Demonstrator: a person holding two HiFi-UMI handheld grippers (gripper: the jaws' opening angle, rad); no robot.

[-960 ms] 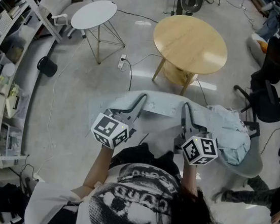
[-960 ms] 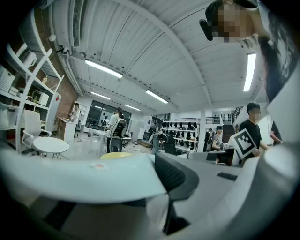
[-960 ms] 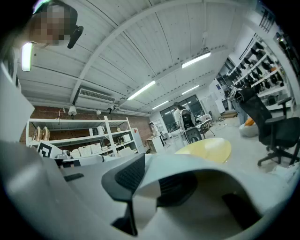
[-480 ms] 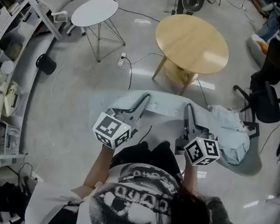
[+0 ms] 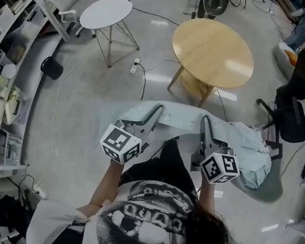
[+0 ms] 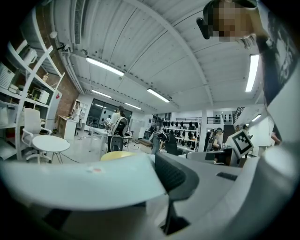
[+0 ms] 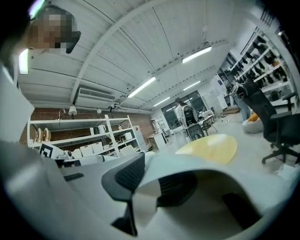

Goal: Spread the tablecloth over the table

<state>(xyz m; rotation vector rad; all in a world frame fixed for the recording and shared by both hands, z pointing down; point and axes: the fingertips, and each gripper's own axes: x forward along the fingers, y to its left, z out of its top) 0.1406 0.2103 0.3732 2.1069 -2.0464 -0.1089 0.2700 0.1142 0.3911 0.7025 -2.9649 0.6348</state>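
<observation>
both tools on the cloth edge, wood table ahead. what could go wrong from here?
1. The left tool and right tool pinch only a thin edge of the tablecloth; a hard flick may pull it free.
2. The cloth is bunched beyond the right tool, so it may land lopsided on the wooden table.
3. A cable and power strip lie beside the table: a possible snag or trip.
</observation>
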